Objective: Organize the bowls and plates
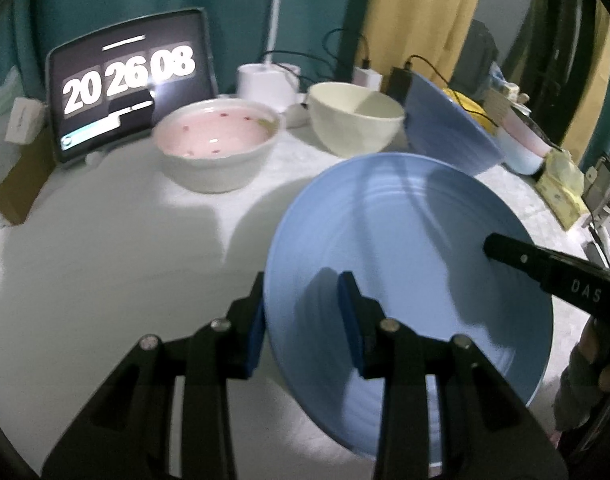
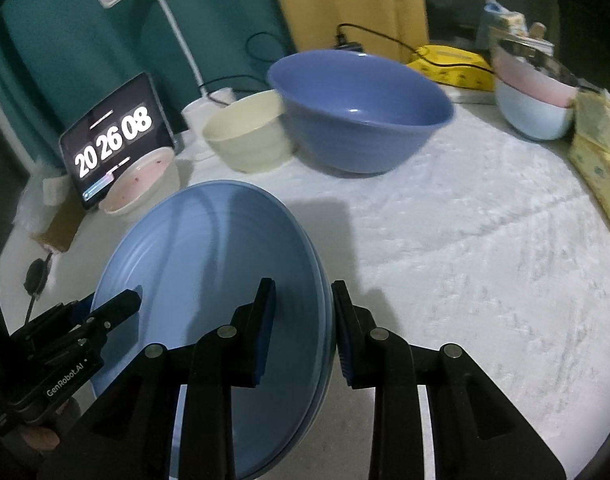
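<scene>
A light blue plate [image 1: 405, 232] [image 2: 209, 248] hangs tilted above the white tablecloth, held from both sides. In the right wrist view its edge shows layered rims, like a small stack. My left gripper [image 1: 303, 284] [image 2: 125, 304] is shut on the plate's left rim. On the opposite rim my right gripper [image 2: 303, 286] is shut too; one of its fingers [image 1: 505, 250] lies across the plate. Behind stand a white bowl with a pink inside [image 1: 217, 140] [image 2: 139, 184], a cream bowl [image 1: 357, 116] [image 2: 247, 136] and a big dark blue bowl [image 1: 445, 132] [image 2: 361, 112].
A tablet showing a clock [image 1: 129, 80] [image 2: 113, 140] leans at the back left beside a white lamp base [image 1: 265, 80]. Stacked pink and pale blue bowls [image 2: 533, 96] and yellow packets [image 2: 597, 160] sit at the right. Cables run along the back edge.
</scene>
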A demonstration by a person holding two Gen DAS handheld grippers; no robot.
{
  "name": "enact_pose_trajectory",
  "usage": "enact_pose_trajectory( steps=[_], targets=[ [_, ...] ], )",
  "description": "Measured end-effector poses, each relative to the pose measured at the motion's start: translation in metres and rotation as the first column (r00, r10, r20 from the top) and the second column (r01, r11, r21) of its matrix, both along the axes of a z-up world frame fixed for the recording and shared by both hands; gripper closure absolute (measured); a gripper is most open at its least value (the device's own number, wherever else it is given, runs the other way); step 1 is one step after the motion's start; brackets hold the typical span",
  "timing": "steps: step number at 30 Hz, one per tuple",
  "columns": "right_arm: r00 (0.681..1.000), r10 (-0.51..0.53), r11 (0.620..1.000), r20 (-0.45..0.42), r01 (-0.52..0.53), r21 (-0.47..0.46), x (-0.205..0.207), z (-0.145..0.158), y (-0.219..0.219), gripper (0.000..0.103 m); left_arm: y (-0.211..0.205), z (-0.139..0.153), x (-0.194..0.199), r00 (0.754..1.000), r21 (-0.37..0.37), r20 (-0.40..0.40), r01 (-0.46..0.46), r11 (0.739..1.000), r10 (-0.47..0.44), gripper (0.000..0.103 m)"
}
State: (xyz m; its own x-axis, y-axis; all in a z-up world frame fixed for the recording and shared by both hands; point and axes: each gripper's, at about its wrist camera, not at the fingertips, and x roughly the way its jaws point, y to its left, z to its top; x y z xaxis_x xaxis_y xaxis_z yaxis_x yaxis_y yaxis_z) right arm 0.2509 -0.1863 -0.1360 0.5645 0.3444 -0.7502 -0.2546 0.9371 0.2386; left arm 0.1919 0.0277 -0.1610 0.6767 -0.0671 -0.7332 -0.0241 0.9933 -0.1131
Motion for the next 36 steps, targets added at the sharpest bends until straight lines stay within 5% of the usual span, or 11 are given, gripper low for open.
enact_pose_trajectory(
  steps=[19,36],
  targets=[
    [0.991,0.122,0.992,-0.045,-0.124,-0.027,0.01,-0.015,0.082,0.073,0.065,-0.015,-0.01,0.991,0.015,-0.034,-0.127,0.992,0.127,0.068],
    [0.986,0.153,0.988,-0.068,-0.155,-0.021,0.014,-0.026,0.076,0.071,0.045,-0.011,-0.007,0.994,0.174,-0.009,-0.107,0.979,0.11,0.064]
  ],
)
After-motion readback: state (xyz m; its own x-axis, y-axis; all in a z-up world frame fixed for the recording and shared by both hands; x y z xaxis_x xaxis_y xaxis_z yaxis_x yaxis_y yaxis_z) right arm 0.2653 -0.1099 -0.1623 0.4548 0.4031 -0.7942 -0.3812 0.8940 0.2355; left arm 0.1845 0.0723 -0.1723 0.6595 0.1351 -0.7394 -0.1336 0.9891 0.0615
